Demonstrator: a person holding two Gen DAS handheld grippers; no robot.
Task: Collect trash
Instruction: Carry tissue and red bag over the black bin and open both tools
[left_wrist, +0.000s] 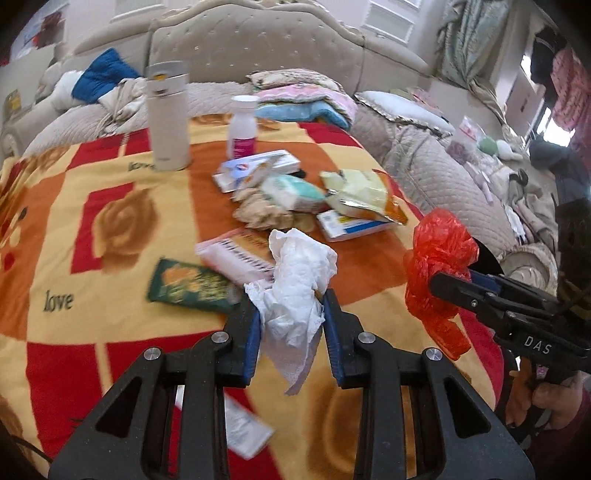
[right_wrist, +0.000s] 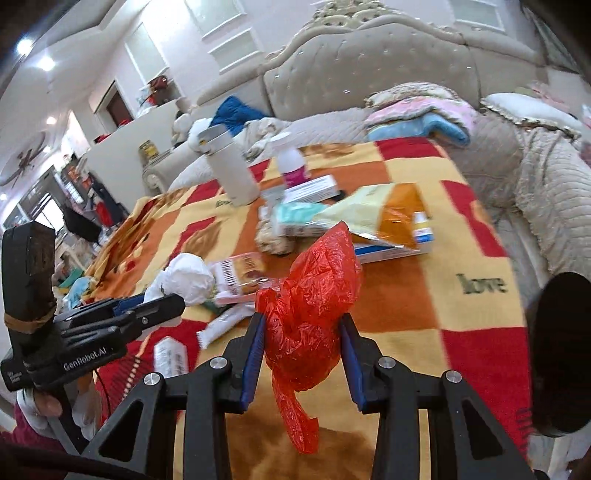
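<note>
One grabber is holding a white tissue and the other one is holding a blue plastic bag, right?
Nearly. The plastic bag in the right gripper is red, not blue, as the right wrist view shows. The left gripper does hold the white tissue.

Crumpled white tissue (left_wrist: 295, 291) and scrunched red plastic bag (right_wrist: 310, 314), each pinched aloft above the blanket (left_wrist: 92, 258).
</note>
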